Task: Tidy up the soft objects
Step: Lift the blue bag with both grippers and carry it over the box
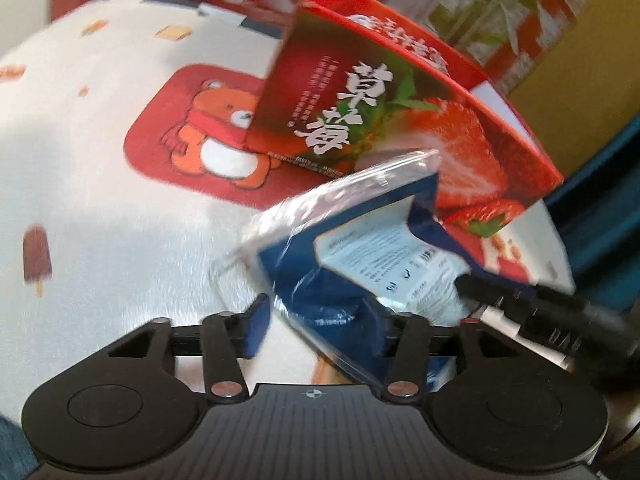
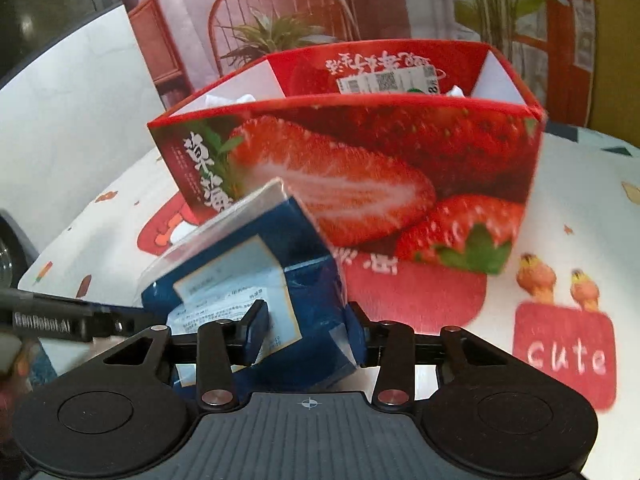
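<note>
My right tongs hold the blue packet by its white label, too small to read, just in front of the strawberry box. The box shows "草莓". My left tongs stand wide around the packet's corner. On the cloth right of the box I read "cute". White things lie inside the box.

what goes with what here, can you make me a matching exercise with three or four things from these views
Things:
1. blue packet
2. strawberry box
3. popsicle print
4. white label

Descriptions:
A. printed on the tablecloth
B. open top, red
C. inside the box, on its far wall
D. clear wrap, between the right gripper fingers

Pairs: 1-D, 2-B, 3-A, 4-C
</note>
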Action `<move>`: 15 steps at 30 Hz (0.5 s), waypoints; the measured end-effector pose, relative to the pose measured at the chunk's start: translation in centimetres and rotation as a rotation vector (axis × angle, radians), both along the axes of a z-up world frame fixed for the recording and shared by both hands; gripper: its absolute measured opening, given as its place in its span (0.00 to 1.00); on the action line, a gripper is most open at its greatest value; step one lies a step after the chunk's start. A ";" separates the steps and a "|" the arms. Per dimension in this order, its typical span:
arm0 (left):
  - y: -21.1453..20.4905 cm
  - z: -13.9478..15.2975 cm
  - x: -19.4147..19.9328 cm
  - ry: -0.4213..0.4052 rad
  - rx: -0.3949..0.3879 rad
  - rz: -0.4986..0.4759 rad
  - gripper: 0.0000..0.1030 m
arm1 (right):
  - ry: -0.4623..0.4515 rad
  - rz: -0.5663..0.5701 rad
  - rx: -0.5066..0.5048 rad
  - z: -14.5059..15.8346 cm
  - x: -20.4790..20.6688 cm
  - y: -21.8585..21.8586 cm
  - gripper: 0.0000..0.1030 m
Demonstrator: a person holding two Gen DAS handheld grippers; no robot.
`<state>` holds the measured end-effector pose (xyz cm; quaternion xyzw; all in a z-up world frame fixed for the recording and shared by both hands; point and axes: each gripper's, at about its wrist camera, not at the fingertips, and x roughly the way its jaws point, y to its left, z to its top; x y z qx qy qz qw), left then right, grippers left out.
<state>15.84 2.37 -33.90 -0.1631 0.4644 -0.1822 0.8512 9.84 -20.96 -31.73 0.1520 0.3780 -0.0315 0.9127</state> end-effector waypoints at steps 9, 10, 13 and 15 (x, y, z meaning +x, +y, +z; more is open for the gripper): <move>-1.4 0.4 -1.1 0.011 -0.038 -0.052 0.64 | 0.025 -0.037 0.033 -0.2 -2.2 2.2 0.35; -1.6 0.2 -1.1 0.009 -0.025 -0.052 0.64 | 0.027 -0.033 0.039 -0.2 -2.3 2.4 0.35; -1.4 -0.6 -0.9 0.008 0.008 -0.045 0.53 | 0.027 -0.025 0.046 -0.2 -2.4 2.6 0.35; -1.3 -1.0 -1.0 -0.004 0.001 -0.044 0.52 | 0.027 -0.017 0.056 -0.1 -2.2 2.3 0.37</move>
